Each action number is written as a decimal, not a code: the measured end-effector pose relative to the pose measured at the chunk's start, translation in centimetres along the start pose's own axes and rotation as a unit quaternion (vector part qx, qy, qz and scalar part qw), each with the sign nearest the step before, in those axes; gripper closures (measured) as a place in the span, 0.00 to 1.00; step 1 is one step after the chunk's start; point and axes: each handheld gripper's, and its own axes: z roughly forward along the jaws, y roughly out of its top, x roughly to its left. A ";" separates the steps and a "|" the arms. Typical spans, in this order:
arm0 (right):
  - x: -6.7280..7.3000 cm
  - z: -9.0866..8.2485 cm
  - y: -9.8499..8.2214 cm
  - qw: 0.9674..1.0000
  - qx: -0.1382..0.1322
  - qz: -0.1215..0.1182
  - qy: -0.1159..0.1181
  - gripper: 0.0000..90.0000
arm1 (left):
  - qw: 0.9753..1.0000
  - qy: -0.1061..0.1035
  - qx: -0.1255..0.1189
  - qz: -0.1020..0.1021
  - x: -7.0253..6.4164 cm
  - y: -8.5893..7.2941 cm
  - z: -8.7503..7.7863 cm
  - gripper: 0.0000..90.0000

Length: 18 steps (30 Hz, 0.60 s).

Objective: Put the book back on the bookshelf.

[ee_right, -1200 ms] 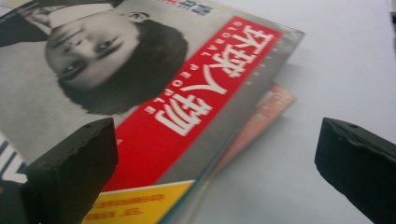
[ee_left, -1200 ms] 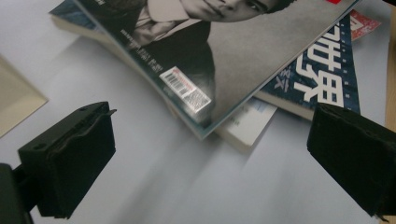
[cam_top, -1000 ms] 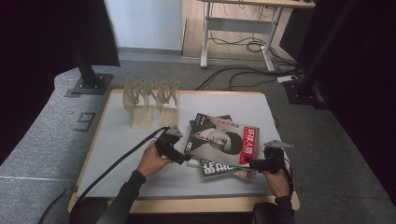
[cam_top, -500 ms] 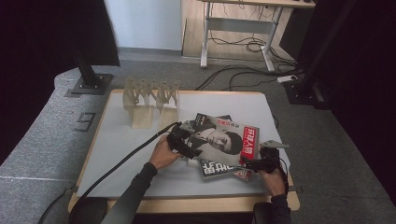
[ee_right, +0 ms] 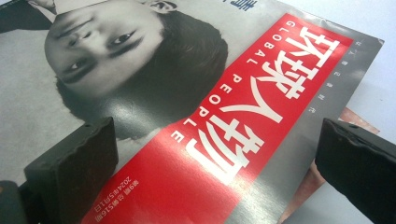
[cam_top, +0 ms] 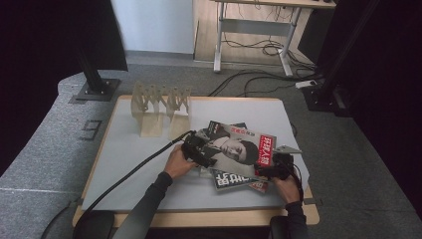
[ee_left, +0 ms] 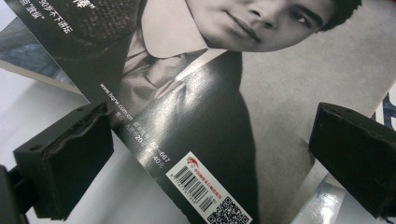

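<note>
We have the top magazine (cam_top: 238,149) between us, lying on a small pile near the front right corner of the tabletop (cam_top: 129,149). The left gripper (ee_left: 205,154) stands with jaws apart over its barcode edge, the right gripper (ee_right: 210,172) with jaws apart over the red title band. To lift well, we should slide one jaw under this cover only, so the lower magazines (cam_top: 234,180) stay. Toward the far left corner stands a wooden rack (cam_top: 160,107). Beyond lie grey floor, cables and a desk frame.
</note>
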 end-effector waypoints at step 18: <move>1.6 0.0 0.0 1.000 0.004 -0.020 0.013 0.00 | 1.000 -0.002 0.017 -0.014 -0.8 -2.0 -1.3 0.00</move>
